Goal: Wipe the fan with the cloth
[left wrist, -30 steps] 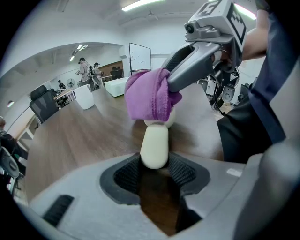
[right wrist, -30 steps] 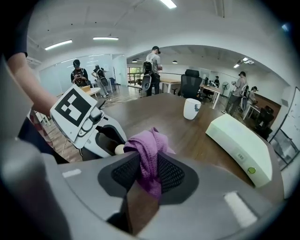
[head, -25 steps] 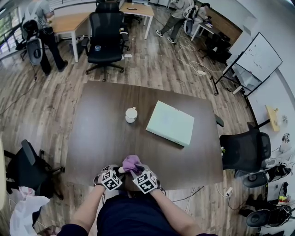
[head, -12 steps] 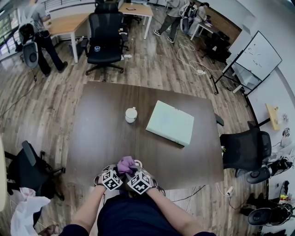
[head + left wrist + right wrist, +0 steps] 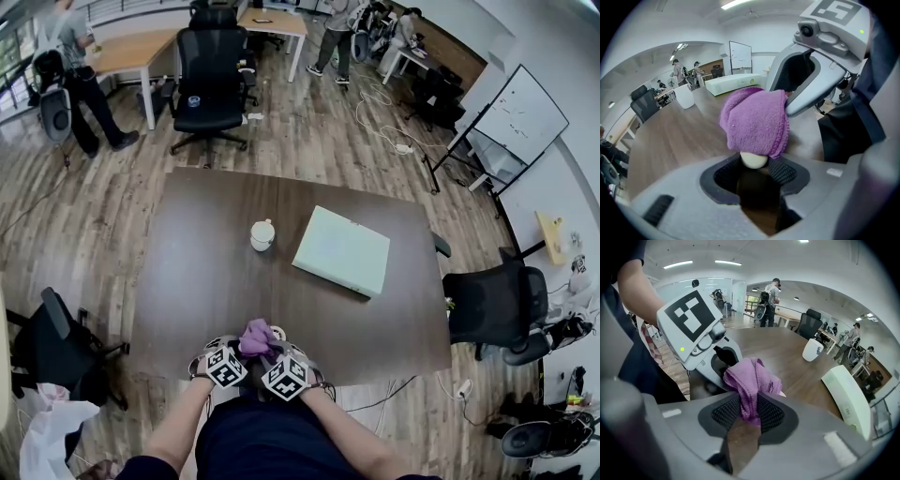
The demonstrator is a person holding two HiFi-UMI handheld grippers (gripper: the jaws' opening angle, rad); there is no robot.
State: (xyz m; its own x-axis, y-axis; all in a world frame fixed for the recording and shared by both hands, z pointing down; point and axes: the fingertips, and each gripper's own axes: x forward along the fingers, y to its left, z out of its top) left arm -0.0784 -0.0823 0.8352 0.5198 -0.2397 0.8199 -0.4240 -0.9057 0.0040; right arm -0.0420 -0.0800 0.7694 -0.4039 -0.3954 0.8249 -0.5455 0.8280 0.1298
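Note:
My left gripper (image 5: 754, 165) is shut on a small cream fan (image 5: 753, 160), of which only a rounded end shows between the jaws. A purple cloth (image 5: 756, 122) drapes over the top of the fan and hides the rest. My right gripper (image 5: 749, 411) is shut on that cloth (image 5: 751, 380), which bunches up between its pads. In the head view both grippers meet at the table's near edge: left gripper (image 5: 241, 350), right gripper (image 5: 268, 354), the cloth (image 5: 255, 336) between and above them, and a white bit of the fan (image 5: 277, 331) beside it.
On the dark brown table (image 5: 197, 272) stand a white cup (image 5: 262, 233) near the middle and a pale green box (image 5: 342, 250) to its right. Office chairs (image 5: 487, 305) flank the table. People stand at desks far behind.
My right gripper has shifted a little left and down, toward the left gripper, and rolled, carrying the purple cloth over the fan. The left gripper has stayed put.

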